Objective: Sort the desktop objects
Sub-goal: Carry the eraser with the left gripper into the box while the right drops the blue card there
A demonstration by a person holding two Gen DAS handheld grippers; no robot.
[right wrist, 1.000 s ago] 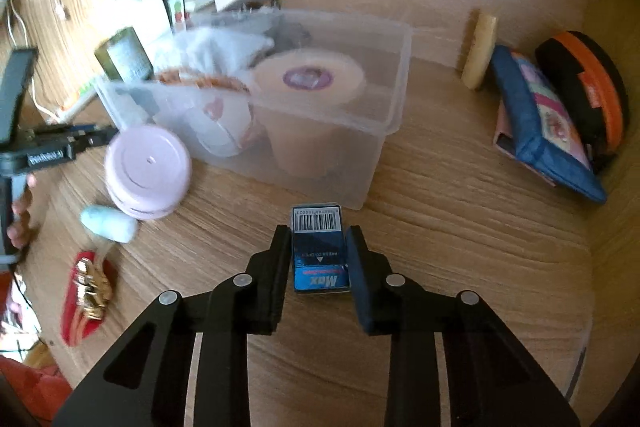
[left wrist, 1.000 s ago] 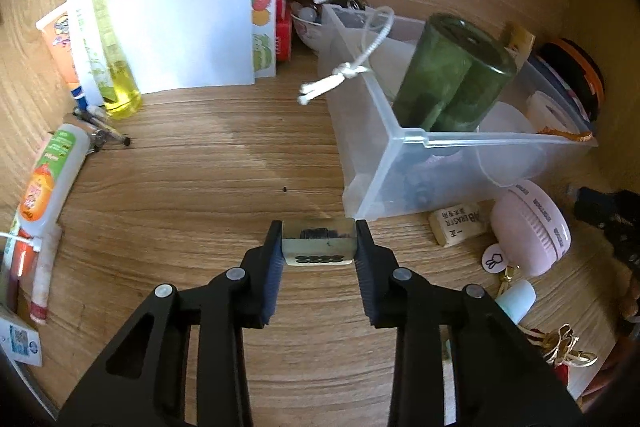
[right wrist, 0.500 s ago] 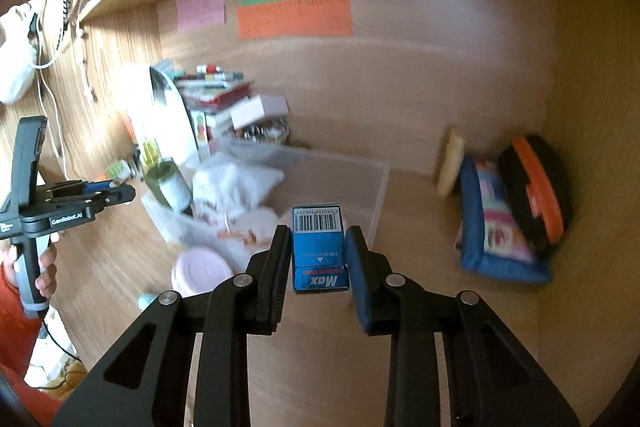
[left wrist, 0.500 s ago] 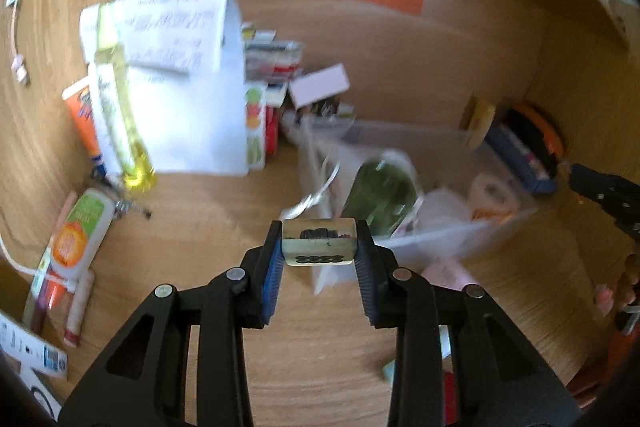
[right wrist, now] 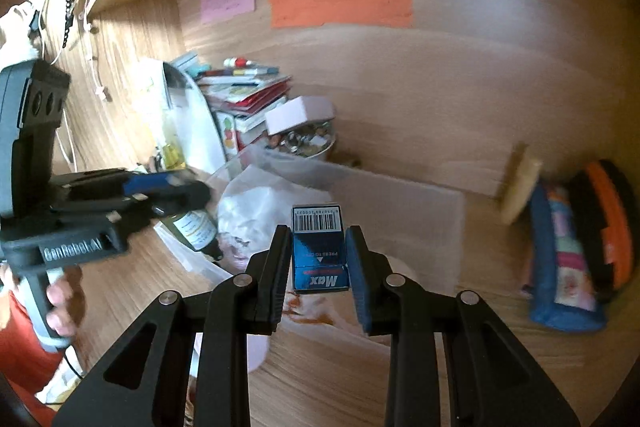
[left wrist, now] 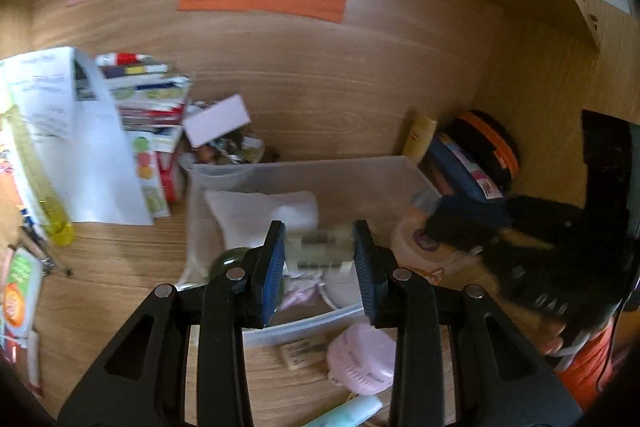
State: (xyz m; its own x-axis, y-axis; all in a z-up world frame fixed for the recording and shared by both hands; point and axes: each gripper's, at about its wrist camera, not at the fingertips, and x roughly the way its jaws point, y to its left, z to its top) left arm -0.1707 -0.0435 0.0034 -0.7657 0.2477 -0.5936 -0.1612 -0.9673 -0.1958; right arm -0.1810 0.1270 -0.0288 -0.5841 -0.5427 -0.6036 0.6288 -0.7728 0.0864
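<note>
A wood-grain desk (left wrist: 120, 279) sits in a nook under a shelf, its back panel carrying pink, green and orange paper notes (right wrist: 340, 3).

Left wrist view, nearest first: the left gripper (left wrist: 319, 259) is clamped on a small pale block (left wrist: 320, 251), blurred, held above the near wall of a clear plastic bin (left wrist: 304, 167). Just outside that near wall lie a pink round case (left wrist: 362, 359), an eraser (left wrist: 302, 351) and a mint-coloured tube (left wrist: 352, 411) at the desk's front edge. Inside the bin are a dark green bottle (left wrist: 230, 259), a white cloth (left wrist: 260, 215) and a peach-lidded tub (left wrist: 416, 243). The right gripper's black body (left wrist: 532, 251) crosses the bin's right end. At the desk's left edge stand a yellow bottle (left wrist: 48, 219) and white papers (left wrist: 80, 147); a book stack (left wrist: 148, 95) is at the back-left corner, and a blue pouch (left wrist: 464, 171) with an orange-trimmed black case (left wrist: 488, 143) at the back right.

The right wrist view alone shows the right gripper (right wrist: 319, 263) closed on a blue Max box (right wrist: 319, 255), barcode end forward, held over the bin (right wrist: 400, 199). It also shows the left gripper (right wrist: 160, 187) from the side, a hand (right wrist: 60, 303) on its handle, and a bowl of small trinkets (right wrist: 308, 143) behind the bin, near the back panel.
</note>
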